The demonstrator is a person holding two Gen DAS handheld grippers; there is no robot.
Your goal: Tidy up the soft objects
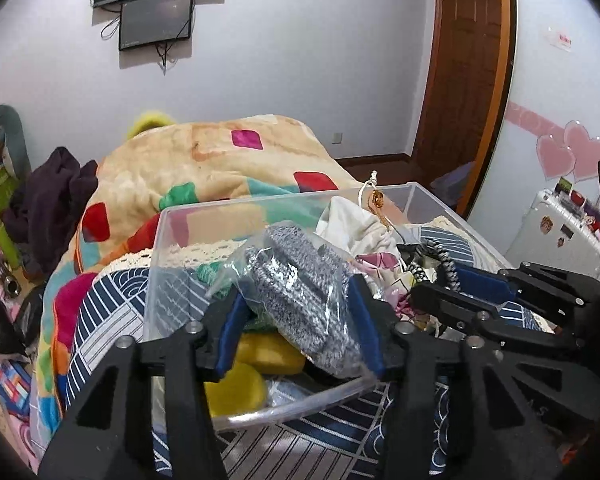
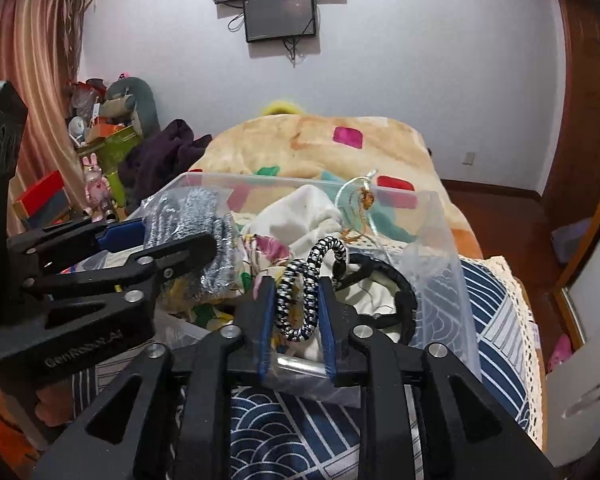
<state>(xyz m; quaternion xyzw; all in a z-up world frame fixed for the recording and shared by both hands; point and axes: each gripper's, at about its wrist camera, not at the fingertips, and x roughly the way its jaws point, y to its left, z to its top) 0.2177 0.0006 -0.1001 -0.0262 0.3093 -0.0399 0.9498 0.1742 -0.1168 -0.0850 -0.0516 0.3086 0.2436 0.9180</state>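
Note:
A clear plastic bin [image 1: 188, 240] stands on the bed and holds soft things. My left gripper [image 1: 296, 312] is shut on a grey knitted item in a clear bag [image 1: 296, 280] and holds it over the bin; it also shows in the right wrist view [image 2: 204, 240]. My right gripper [image 2: 296, 300] is shut on a black-and-white braided hair tie [image 2: 304, 280], over the bin's near edge. In the bin lie yellow sponges [image 1: 260, 364], a white drawstring pouch [image 2: 300, 216], floral cloth [image 2: 268, 252] and a black headband [image 2: 404, 300].
The bin [image 2: 440, 240] sits on a navy-and-white patterned cover [image 2: 300, 432]. A colourful blanket [image 1: 204, 160] is heaped behind it. A dark purple garment [image 1: 48, 196] and clutter lie at left. A white suitcase [image 1: 560, 228] stands at right.

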